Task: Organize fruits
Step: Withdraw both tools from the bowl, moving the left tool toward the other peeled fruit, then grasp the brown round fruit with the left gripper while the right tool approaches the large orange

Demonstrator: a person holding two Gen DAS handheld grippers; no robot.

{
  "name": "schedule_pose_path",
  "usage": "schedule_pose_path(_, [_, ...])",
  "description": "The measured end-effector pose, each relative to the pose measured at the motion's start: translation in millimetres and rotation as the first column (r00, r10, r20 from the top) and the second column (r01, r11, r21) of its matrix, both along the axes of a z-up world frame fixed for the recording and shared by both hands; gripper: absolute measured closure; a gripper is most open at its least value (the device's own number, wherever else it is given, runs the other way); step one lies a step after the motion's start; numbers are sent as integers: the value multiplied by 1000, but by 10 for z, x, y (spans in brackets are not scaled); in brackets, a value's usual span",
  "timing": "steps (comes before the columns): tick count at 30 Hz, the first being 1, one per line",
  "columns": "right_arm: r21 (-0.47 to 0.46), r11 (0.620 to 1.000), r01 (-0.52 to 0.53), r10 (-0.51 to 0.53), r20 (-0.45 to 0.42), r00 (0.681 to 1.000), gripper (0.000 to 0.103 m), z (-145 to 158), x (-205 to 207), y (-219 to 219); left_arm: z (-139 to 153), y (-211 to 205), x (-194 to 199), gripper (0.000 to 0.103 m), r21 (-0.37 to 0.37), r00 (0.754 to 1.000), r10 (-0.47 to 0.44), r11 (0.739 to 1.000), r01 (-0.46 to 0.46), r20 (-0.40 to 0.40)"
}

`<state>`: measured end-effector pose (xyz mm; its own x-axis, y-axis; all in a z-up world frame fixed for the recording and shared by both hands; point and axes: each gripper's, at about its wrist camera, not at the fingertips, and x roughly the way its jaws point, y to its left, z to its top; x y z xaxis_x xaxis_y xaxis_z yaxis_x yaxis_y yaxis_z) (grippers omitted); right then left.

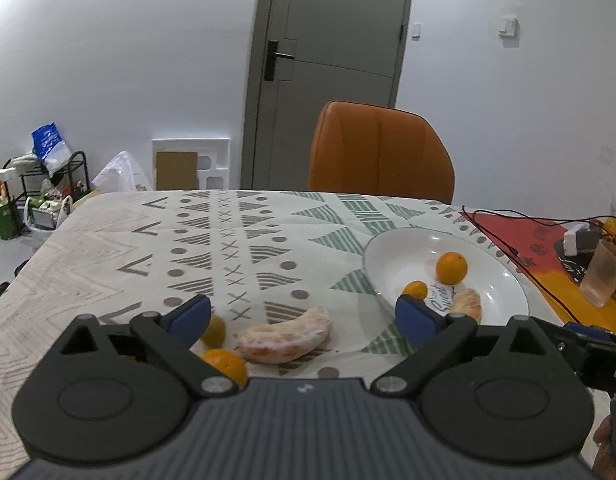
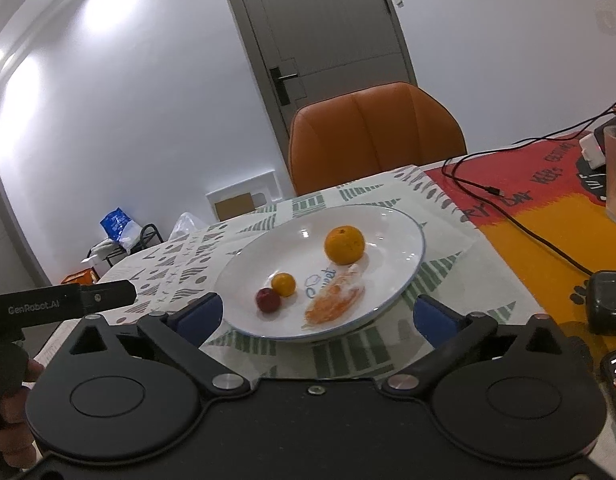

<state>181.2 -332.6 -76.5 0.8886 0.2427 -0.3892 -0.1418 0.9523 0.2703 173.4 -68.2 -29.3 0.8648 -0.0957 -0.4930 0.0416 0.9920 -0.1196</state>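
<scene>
A: Why does the left gripper (image 1: pixel 304 316) stand spread, holding nothing?
B: It frames the peeled wedge (image 1: pixel 286 339) and oranges (image 1: pixel 224 362) loose on the cloth (image 1: pixel 108 248).
A: The right gripper (image 2: pixel 315 318)?
B: Spread too, empty, facing the plate (image 2: pixel 403 276), where fruit (image 2: pixel 344 245) is gathered.

I'm working in a home dining room: ahead of my grippers lies a table under a patterned cloth (image 1: pixel 228 240), an orange upholstered chair (image 1: pixel 379 152) beyond it, then a grey door (image 1: pixel 327 60) and a cluttered shoe rack (image 1: pixel 48 176) off left.
</scene>
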Motion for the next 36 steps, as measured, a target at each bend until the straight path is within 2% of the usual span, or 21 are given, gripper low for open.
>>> schedule_pose_path(12, [-20,1000,-13,13,14,1000,0,83,-99,235,43,314,-209,2,-39,999,44,998,-43,17])
schedule_pose_path(19, [-28,995,-98,99,19,995,0,122,-147,417,59,512,-293,2,-66,998,65,996,-64,9])
schedule_pose_path(36, [-44,979,-198,199,15,980,0,93,-136,837,34,989,-408,2,-75,985,171,982,-171,-9])
